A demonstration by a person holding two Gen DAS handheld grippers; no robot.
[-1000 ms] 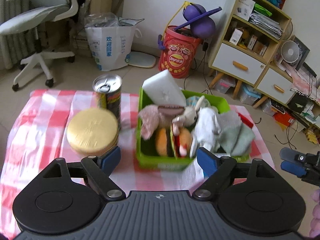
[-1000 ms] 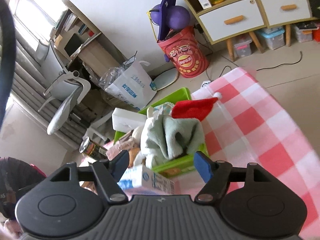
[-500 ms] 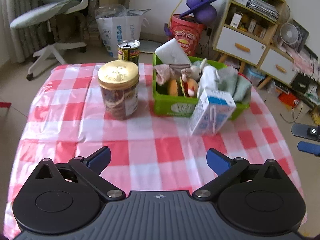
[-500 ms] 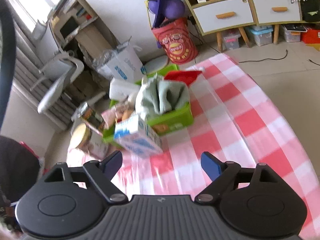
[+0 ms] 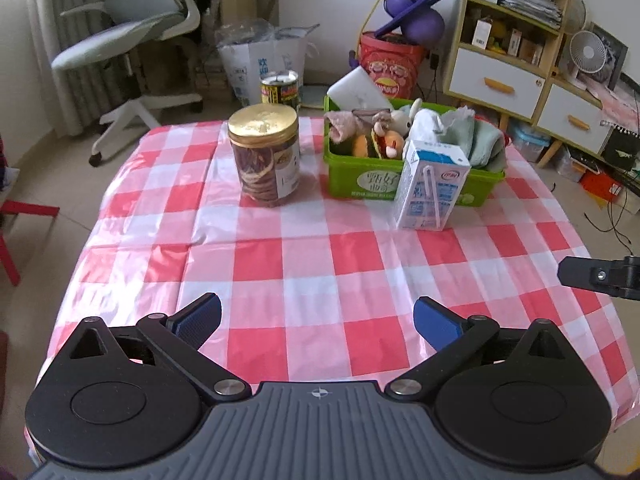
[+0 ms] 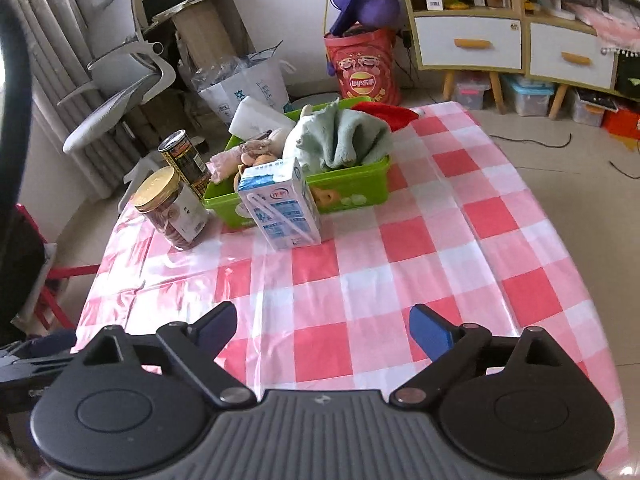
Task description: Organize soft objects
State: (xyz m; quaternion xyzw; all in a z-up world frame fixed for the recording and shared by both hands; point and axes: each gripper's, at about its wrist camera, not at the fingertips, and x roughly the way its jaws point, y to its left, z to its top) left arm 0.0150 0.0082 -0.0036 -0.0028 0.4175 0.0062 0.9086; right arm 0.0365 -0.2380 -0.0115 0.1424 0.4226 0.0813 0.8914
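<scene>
A green basket (image 5: 416, 184) (image 6: 352, 188) stands at the far side of the red-checked tablecloth (image 5: 320, 264). It holds plush toys (image 5: 400, 122), a mint towel (image 5: 480, 140) (image 6: 348, 136), a white foam block (image 5: 358, 90) and a red hat (image 6: 384, 114). A blue-and-white milk carton (image 5: 432, 188) (image 6: 280, 208) stands upright against the basket's front. My left gripper (image 5: 316, 312) is open and empty over the near cloth. My right gripper (image 6: 324, 320) is also empty, its jaws still opening, well back from the carton.
A gold-lidded jar (image 5: 266, 160) (image 6: 172, 208) and a drink can (image 5: 280, 88) stand left of the basket. Beyond the table are an office chair (image 5: 132, 28), a paper bag (image 5: 260, 60), a red drum (image 5: 390, 68) and a shelf unit (image 5: 512, 40). A red stool (image 5: 16, 220) sits left.
Both grippers have drawn back from the basket towards the near edge and their jaws have widened. The right gripper has let go of the milk carton, which now stands before the basket.
</scene>
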